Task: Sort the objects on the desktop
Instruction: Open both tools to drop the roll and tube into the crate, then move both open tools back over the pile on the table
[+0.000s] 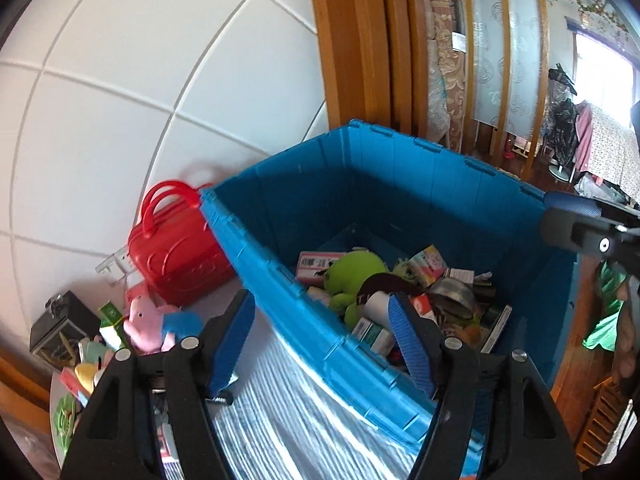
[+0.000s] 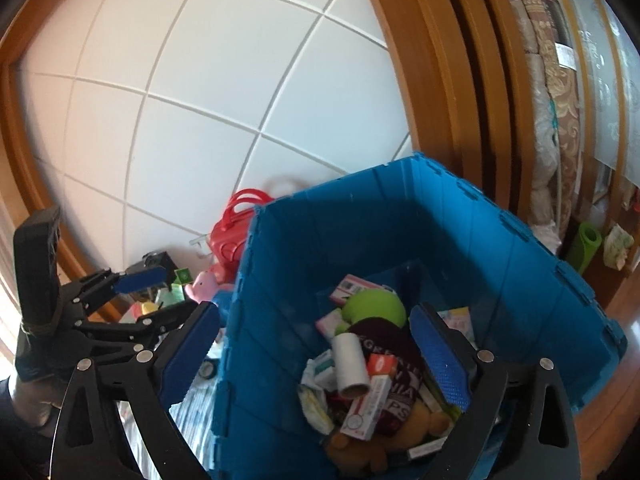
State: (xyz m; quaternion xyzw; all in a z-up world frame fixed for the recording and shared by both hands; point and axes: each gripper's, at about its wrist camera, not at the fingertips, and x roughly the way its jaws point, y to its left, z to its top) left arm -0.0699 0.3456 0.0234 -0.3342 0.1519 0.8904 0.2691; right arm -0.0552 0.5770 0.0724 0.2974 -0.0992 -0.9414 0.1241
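A big blue plastic crate [image 1: 304, 204] [image 2: 288, 264] holds several sorted items: a green plush [image 1: 352, 276] [image 2: 376, 306], small boxes, a white roll [image 2: 352, 364] and a brown plush [image 2: 424, 420]. My left gripper [image 1: 320, 344] is open and empty, straddling the crate's near rim. My right gripper [image 2: 316, 356] is open and empty above the crate's contents. The left gripper [image 2: 140, 292] also shows at the left of the right wrist view. A pink plush [image 1: 142, 320] [image 2: 204, 284] lies on the table left of the crate.
A red handbag [image 1: 176, 256] [image 2: 234, 232] stands against the white tiled wall behind the crate. Small boxes and a black case [image 1: 60, 328] crowd the table's left side. A wooden door frame [image 1: 352, 40] rises behind. A striped cloth [image 1: 280, 420] covers the table.
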